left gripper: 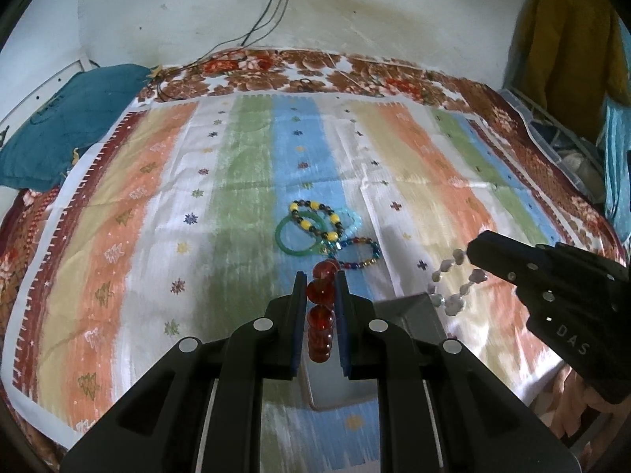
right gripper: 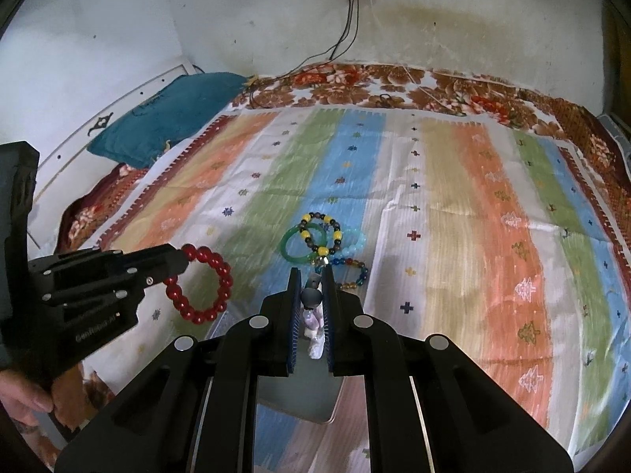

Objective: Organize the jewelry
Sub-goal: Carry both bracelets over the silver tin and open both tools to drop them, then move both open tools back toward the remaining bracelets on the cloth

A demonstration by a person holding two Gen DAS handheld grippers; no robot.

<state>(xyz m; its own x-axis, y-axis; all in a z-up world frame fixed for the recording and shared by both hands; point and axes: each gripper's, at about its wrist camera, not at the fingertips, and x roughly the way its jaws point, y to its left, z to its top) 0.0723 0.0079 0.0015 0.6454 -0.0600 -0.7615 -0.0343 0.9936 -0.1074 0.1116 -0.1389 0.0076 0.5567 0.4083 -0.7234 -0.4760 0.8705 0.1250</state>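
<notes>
Here the striped cloth (right gripper: 453, 205) lies bare right of the bracelet pile (right gripper: 323, 240).

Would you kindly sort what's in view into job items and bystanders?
Job: red bracelet, pale bracelet, green bangle, yellow-black bracelet, multicolour bracelet, grey tray.
Bystanders: teal pillow, cables, striped cloth.
</notes>
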